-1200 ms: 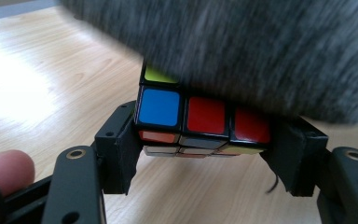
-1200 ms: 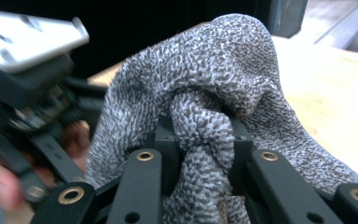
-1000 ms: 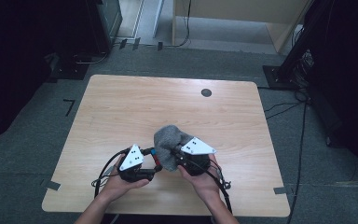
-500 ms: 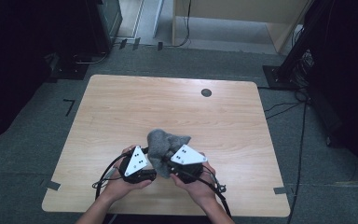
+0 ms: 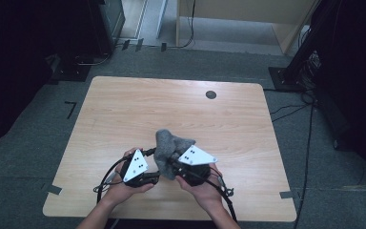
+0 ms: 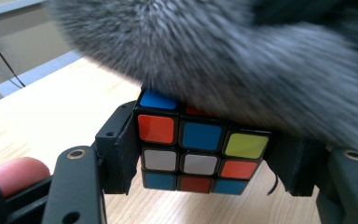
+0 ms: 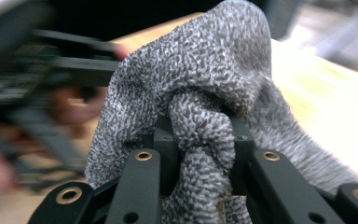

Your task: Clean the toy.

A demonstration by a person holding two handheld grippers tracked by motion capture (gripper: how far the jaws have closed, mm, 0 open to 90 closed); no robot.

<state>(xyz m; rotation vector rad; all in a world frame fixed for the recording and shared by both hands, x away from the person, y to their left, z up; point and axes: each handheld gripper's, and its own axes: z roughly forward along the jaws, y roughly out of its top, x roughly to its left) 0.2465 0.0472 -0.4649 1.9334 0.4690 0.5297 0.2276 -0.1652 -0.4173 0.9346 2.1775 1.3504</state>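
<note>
Left gripper [image 6: 200,158] fingers clamp a puzzle cube [image 6: 200,156]; right gripper [image 7: 198,144] fingers pinch a grey cloth [image 7: 200,93].

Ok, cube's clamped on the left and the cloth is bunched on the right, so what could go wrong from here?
1. The left gripper clamps the multicoloured puzzle cube only by its side faces; rubbing pressure could twist a layer or push the cube out.
2. The right gripper pinches just one fold of the grey knitted cloth, so that fold may pull free.
3. The cloth hangs over the cube's top and might snag on the left jaws.
</note>
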